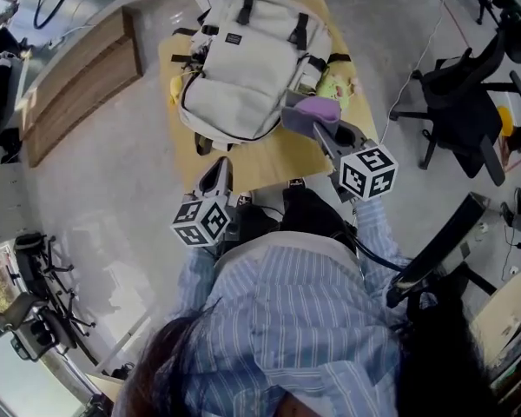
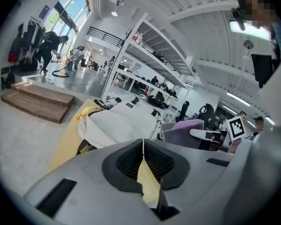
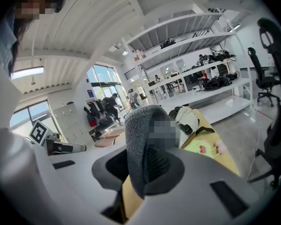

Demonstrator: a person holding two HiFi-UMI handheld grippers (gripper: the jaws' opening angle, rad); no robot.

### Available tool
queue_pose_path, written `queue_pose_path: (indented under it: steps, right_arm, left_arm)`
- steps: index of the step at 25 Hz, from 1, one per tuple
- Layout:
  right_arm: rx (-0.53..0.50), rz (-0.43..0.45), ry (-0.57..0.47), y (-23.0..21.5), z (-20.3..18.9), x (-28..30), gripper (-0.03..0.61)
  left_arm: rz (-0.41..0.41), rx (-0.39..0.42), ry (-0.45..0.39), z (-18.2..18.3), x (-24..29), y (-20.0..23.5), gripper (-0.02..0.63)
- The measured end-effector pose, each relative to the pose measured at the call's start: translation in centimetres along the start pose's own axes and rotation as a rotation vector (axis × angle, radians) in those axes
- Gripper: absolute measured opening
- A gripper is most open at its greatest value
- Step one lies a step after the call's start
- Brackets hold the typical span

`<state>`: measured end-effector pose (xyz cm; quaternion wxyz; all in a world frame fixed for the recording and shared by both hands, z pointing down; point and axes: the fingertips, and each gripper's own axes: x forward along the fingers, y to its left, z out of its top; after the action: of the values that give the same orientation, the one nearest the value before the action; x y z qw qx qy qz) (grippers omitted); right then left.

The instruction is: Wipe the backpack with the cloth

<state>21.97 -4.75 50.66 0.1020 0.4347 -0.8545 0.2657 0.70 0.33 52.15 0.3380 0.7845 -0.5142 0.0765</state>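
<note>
In the head view the backpack (image 1: 247, 63) lies flat on the table (image 1: 269, 159) in the upper centre of the frame. It is pale, with black straps, and takes up most of the table top.

The right gripper (image 1: 319, 129) is at the right of centre, just over the near right corner of the backpack. Its jaws are closed on the cloth (image 1: 313, 109), which is purple-grey and stands out from the jaws as a folded bunch. The cloth is over the edge of the backpack, but it cannot be told whether it touches the backpack. In the right gripper view the cloth (image 3: 143, 139) fills the gap of the right gripper (image 3: 143, 161) and rises above the jaws in the centre. The backpack (image 3: 189, 118) and the yellow table (image 3: 210, 144) are at the right, behind it.

The left gripper (image 1: 219, 170) is at the lower centre of the head view, over the near edge of the table, a little apart from the backpack. In the left gripper view the jaws of the left gripper (image 2: 143, 143) are fully together, the tips touch each other and nothing is between them. Beyond them, in the middle of the frame, lies the backpack (image 2: 117, 123), and to its right is the cloth (image 2: 182, 131).

A black chair (image 1: 456, 102) stands on the floor at the right of the head view.
</note>
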Motion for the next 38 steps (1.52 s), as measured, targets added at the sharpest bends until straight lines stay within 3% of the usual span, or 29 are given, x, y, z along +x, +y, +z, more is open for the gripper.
queue_pose_path:
  steps: [12, 17, 21, 29, 38]
  right_arm:
    - [0.032, -0.070, -0.053, 11.9, -0.5, 5.4, 0.041]
    - [0.073, -0.151, -0.072, 15.6, -1.6, 7.1, 0.041]
    - [0.083, -0.158, -0.049, 18.3, -2.7, 7.2, 0.041]
    - [0.074, -0.197, -0.029, 18.4, -3.2, 4.6, 0.041]
    - [0.032, -0.122, -0.011, 17.8, -6.8, -1.5, 0.041]
  left_arm:
    - [-0.187, 0.060, 0.008, 3.5, -3.7, 6.9, 0.011]
    - [-0.277, 0.098, 0.046, 3.4, -5.4, 10.0, 0.011]
    - [-0.306, 0.085, 0.071, 2.7, -5.9, 11.7, 0.011]
    - [-0.316, 0.063, 0.027, 3.1, -6.9, 10.1, 0.011]
    - [-0.265, 0.041, -0.005, -0.9, -7.6, 5.1, 0.011]
